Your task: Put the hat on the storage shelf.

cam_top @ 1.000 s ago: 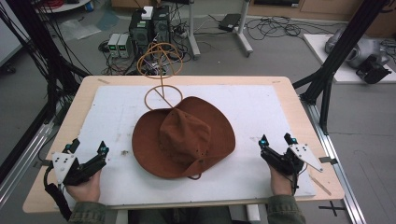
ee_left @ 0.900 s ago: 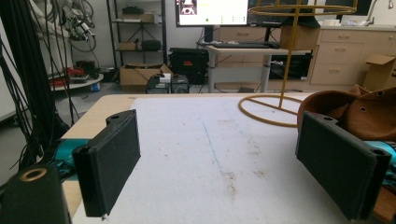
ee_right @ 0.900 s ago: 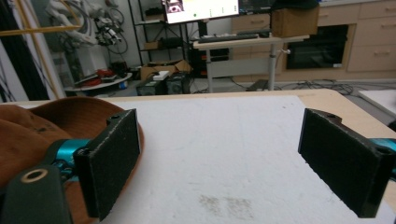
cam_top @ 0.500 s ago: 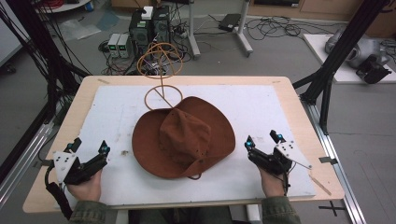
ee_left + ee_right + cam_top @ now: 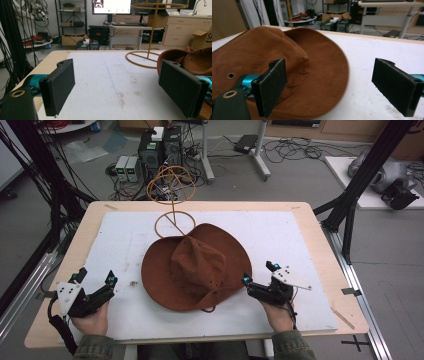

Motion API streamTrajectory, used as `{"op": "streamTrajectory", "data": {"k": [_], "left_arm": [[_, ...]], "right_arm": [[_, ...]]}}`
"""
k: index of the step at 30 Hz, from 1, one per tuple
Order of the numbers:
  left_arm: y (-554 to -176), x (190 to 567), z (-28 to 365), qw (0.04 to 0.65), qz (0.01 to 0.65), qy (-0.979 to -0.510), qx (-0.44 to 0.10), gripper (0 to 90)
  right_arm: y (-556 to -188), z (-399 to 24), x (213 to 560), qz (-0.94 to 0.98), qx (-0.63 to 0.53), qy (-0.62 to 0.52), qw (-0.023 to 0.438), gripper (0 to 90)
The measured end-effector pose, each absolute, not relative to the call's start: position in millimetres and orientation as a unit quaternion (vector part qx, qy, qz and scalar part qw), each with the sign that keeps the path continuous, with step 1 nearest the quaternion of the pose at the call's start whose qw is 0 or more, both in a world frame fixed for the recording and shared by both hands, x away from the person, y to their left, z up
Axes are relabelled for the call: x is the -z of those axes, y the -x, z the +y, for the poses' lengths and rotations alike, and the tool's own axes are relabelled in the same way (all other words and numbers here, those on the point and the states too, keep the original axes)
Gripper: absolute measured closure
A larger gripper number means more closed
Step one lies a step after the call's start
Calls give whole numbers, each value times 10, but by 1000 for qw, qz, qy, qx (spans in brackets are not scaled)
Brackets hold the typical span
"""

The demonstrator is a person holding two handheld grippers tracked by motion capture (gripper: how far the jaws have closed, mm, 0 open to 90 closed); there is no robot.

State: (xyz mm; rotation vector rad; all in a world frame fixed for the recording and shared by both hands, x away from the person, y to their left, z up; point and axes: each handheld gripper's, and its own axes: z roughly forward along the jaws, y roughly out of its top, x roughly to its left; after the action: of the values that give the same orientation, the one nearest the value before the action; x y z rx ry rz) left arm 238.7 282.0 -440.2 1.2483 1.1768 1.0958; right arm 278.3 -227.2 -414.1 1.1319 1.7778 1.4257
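The right gripper (image 5: 259, 272), jaws apart, has moved left to the brown hat's (image 5: 195, 267) brim at mid-table. The left gripper (image 5: 95, 276) stays wide apart near-left. A wire stand (image 5: 173, 215) rises just beyond.

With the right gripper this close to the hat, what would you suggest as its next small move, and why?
Probably ease the right gripper a little further left so its open jaws straddle the brim of the brown hat, then close. In the right gripper view one jaw already overlaps the brim while the other sits over bare white mat, so nothing is gripped yet.
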Motion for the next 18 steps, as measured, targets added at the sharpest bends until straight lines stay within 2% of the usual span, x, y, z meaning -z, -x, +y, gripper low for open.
{"op": "streamTrajectory", "data": {"k": [18], "left_arm": [[-2383, 4403, 2855, 528, 496, -515, -458, 141]], "right_arm": [[-2776, -1829, 4218, 713, -514, -403, 255, 120]]}}
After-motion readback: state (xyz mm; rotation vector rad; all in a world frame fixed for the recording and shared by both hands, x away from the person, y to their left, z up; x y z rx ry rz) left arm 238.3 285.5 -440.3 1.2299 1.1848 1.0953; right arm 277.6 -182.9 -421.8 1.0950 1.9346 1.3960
